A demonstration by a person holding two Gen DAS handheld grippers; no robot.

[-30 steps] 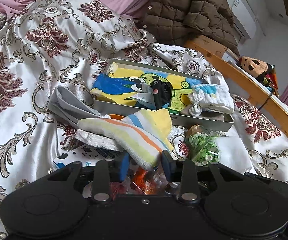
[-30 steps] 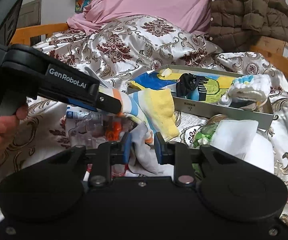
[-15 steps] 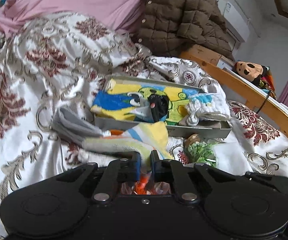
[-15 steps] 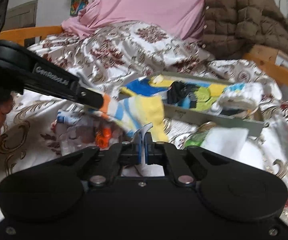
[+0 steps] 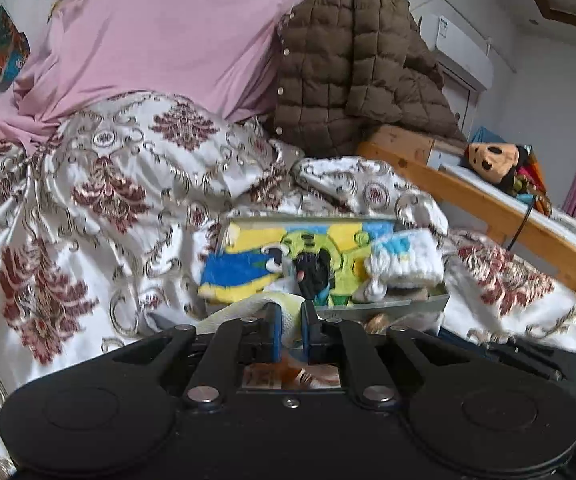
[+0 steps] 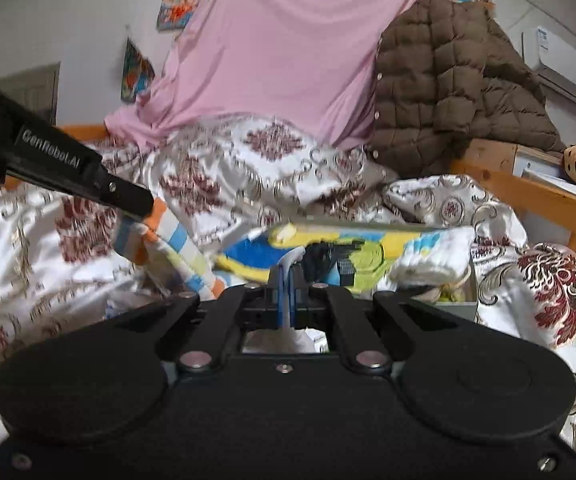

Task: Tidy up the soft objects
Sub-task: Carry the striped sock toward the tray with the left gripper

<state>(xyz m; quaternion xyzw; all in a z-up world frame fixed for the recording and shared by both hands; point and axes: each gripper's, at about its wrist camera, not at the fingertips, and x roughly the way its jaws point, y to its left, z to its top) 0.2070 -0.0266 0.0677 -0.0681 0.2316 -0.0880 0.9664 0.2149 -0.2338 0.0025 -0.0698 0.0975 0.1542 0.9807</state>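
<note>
The left hand-held gripper had its blue pads pinched on the striped towel, a soft cloth banded in orange, blue and yellow, and from the right wrist view that towel hung off the black finger in the air above the patterned bedspread. In the left wrist view only a pale fold of it showed between the pads. The right hand-held gripper was pressed together on a thin strip of white cloth, which poked up past its tips and spilled out behind them; whether that strip belonged to the same towel was hard to say, with the gripper body blocking the lower view. Just beyond both grippers lay the shallow grey tray on the bed, holding a blue, yellow and green cartoon towel, a small dark item on top of it, and a folded white cloth with blue patches at its right end. Behind the bed hung a pink sheet, with a brown quilted jacket piled to its right, and a plush toy sat on the wooden bed rail.
</note>
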